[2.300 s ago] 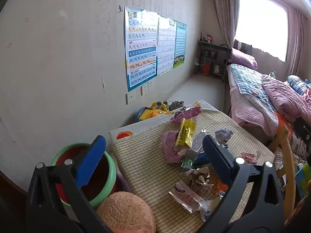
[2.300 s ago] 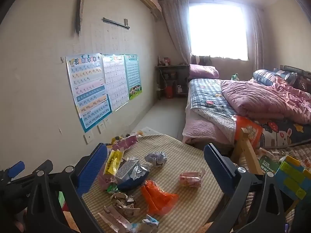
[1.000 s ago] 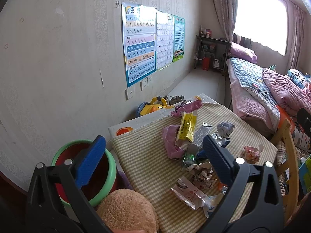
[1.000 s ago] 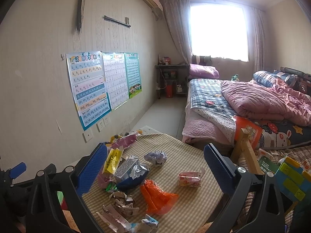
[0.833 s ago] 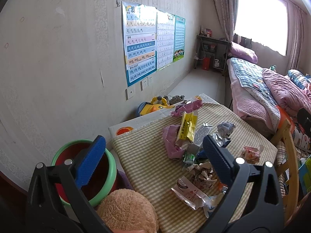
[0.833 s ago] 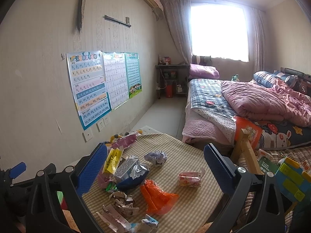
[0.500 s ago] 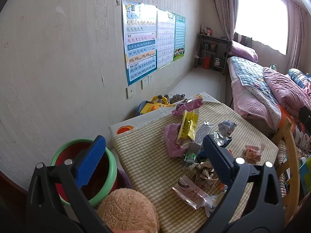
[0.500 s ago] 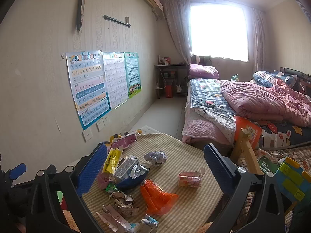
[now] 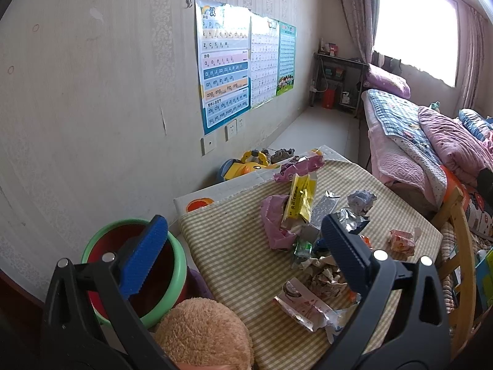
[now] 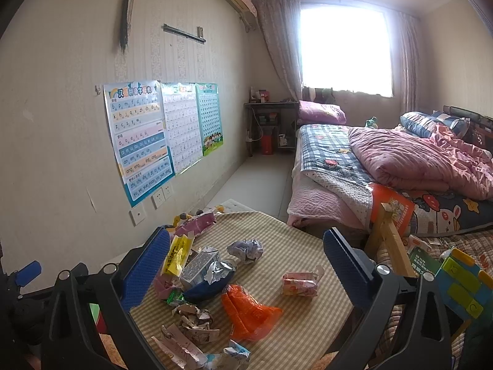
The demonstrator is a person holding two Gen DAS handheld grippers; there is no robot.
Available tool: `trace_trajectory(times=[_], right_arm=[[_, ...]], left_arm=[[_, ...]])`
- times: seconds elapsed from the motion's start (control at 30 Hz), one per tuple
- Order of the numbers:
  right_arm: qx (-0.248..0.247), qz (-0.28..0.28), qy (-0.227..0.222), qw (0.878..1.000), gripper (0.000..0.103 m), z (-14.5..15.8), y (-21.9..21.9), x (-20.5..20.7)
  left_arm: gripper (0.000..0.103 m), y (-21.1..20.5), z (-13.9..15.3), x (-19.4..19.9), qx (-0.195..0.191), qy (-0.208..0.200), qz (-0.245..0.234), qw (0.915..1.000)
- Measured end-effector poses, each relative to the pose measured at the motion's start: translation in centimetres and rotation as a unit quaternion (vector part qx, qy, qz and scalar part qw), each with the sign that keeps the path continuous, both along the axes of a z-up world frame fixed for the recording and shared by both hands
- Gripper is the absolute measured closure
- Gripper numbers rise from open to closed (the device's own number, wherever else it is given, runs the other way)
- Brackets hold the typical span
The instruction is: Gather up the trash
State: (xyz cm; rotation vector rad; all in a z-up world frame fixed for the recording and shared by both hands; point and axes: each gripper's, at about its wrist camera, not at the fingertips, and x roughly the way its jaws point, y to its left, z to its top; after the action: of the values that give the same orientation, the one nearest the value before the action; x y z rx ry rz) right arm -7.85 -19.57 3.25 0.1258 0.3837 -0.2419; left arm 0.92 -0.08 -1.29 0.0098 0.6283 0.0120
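The left gripper (image 9: 243,240) has its blue-padded fingers (image 9: 144,256) spread wide apart with nothing between them, held above the near-left corner of the table (image 9: 234,246). The right gripper (image 10: 243,262) is likewise spread wide and empty, over the near edge of the same checked tabletop.

The trash lies scattered on the table ahead of both grippers. Nearest the left gripper's right finger sit crumpled paper scraps (image 9: 323,277) and a torn white wrapper (image 9: 302,305). Farther out are a pink plastic bag (image 9: 274,225), a yellow packet (image 9: 300,197) leaning over it, and a small carton (image 10: 197,265) touching a blue foil bag (image 10: 209,286). An orange wrapper (image 10: 246,311) lies flat between the right gripper's fingers in its view, with a pink-and-white wrapper (image 10: 300,282) apart to its right and a crumpled grey-blue ball (image 10: 246,249) beyond.

Below the left gripper's left finger stands a green-rimmed red bin (image 9: 172,277) beside the table, and a tan plush toy (image 9: 203,333) sits just next to it; whether they touch is hard to tell. Posters (image 9: 225,64) hang on the wall, and a bed (image 10: 385,166) stands past the table.
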Motion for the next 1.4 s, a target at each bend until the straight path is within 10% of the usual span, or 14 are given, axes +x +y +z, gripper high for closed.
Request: trace_trajectory(times=[1.4], right_arm=[[0.001, -0.009, 0.031, 0.999, 0.007, -1.8, -0.9, 1.1]], left_arm=[[0.005, 1.2, -1.3, 0.6, -0.003, -0.008, 0.015, 0.9999]])
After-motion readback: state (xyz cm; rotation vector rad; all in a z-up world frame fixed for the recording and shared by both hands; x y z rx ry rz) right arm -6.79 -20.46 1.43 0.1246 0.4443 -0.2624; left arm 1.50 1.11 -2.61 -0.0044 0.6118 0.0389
